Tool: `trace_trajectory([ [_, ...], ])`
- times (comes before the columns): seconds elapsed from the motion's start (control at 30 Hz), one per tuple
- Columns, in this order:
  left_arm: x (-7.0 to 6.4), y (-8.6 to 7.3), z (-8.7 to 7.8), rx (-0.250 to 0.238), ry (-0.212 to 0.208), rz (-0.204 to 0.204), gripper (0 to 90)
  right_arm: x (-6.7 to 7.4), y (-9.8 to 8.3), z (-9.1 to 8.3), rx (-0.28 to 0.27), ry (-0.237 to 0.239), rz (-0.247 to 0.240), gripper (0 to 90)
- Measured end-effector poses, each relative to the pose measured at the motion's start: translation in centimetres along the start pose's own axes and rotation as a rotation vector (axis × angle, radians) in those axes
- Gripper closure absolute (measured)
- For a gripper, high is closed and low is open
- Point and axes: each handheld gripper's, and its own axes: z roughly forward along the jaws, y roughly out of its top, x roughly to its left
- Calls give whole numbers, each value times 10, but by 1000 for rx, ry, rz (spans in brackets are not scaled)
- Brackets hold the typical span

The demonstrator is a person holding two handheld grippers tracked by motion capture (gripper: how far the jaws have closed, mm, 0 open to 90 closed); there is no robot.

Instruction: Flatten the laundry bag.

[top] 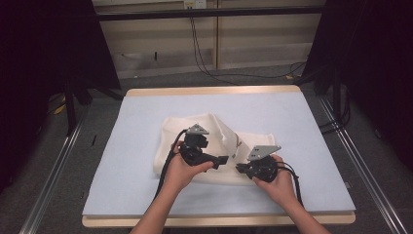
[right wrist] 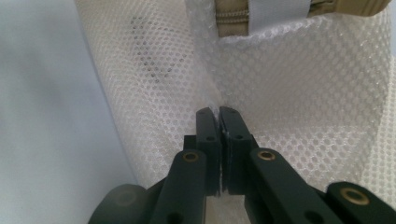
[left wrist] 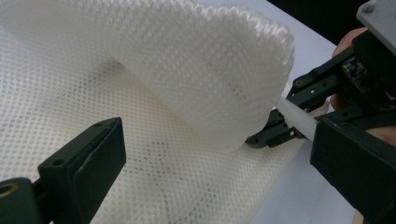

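Nearest the camera, two hands are holding the grippers low over the front of the bench (top: 146, 195): the right gripper (top: 239, 168) is keeping its jaws clamped tight on a fold of the white mesh bag (top: 214, 131), while the left gripper (top: 225, 160) is standing with its jaws spread wide and nothing pressed between them, the mesh lying just beyond. Farther back, the bag is lying crumpled at the middle of the pale blue mat (top: 272, 112), one side lifted, its beige zipper (right wrist: 243, 18) showing in the right gripper view.
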Motion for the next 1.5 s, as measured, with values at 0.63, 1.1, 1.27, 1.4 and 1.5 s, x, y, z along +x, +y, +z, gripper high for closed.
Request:
trace_trajectory([
  [0.63, -1, 6, 14, -10, 20, -7, 797, 1, 2, 2, 15, 18, -6, 810],
  [1.1, 9, -23, -3, 7, 21, -8, 824, -22, 1, -36, -26, -16, 63, 491],
  [1.27, 10, -29, -3, 16, 28, -14, 827, -33, -3, -47, -6, -38, 99, 439],
  [1.4, 9, -33, -4, 23, 19, -6, 827, -40, -6, -52, -14, -44, 131, 440],
  [1.5, 5, -34, -5, 26, 17, 15, 827, -44, -6, -53, -30, -61, 155, 452],
])
